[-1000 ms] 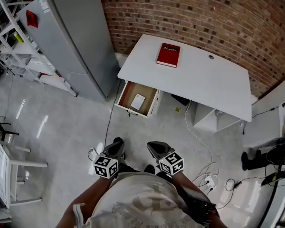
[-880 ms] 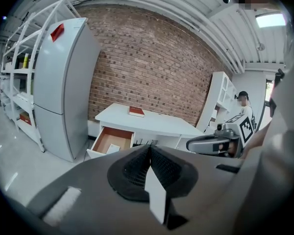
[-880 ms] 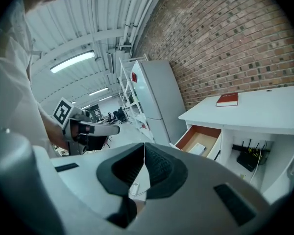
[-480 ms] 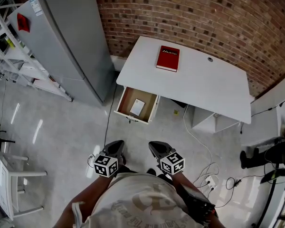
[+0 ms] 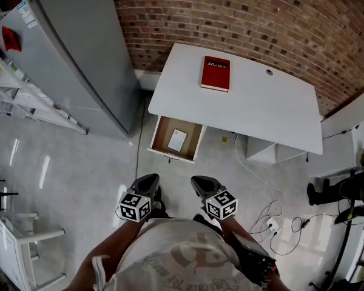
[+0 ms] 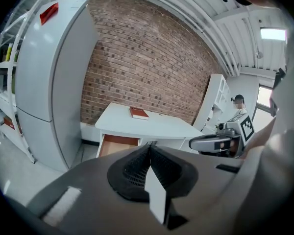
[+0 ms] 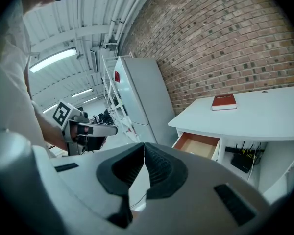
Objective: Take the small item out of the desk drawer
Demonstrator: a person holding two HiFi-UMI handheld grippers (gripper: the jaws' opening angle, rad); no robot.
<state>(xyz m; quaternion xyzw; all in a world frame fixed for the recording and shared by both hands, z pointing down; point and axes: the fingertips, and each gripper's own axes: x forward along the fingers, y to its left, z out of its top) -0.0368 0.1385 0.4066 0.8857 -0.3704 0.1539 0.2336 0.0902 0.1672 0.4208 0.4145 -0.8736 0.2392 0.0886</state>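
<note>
- Wall point(image 5: 261, 17), brick, behind everything else.
- Refrigerator point(image 5: 73, 59), grey, standing left of the desk.
- Desk point(image 5: 261, 108), white, set against the wall.
- Drawer point(image 5: 161, 135), pulled open under the desk's left end, brown inside.
- My left gripper point(image 5: 148, 183) and right gripper point(image 5: 200, 183), side by side above the floor, well apart from the drawer; both pairs of jaws pressed together, nothing between them.
- Book point(image 5: 215, 73), red, flat on the desktop.
- Small item point(image 5: 177, 140), white and flat, lying inside the open drawer.

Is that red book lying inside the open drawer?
No, the red book lies on top of the white desk, while the open drawer below it holds a small white item.
</note>
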